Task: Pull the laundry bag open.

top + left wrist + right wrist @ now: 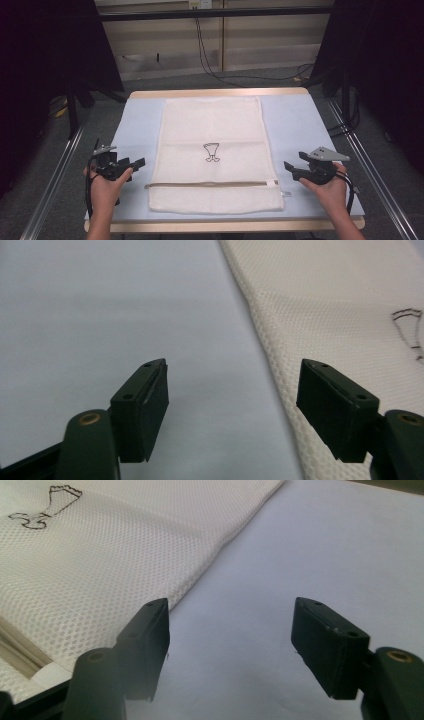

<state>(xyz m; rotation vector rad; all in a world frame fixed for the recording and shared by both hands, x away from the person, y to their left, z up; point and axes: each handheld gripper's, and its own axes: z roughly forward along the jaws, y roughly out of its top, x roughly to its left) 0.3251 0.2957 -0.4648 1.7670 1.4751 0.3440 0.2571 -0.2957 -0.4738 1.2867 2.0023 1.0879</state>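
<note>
right, my left hand-held gripper (134, 166) and right hand-held gripper (291, 169) sit at the near sides of the white mesh laundry bag (212, 150), jaws wide apart and holding nothing, each just off an edge. the bag lies flat on the pale sheet (295, 125) over the counter (215, 93), zipper (210, 184) nearest me, probably smoothed for folding.

Lab-style recording station, bench (140, 125) under a pale blue cover, metal floor rails (55, 175) along both sides, black curtains (45, 45) left and right, cables (210, 60) trailing from a wall socket (199, 4), grey carpet floor (165, 82)
</note>
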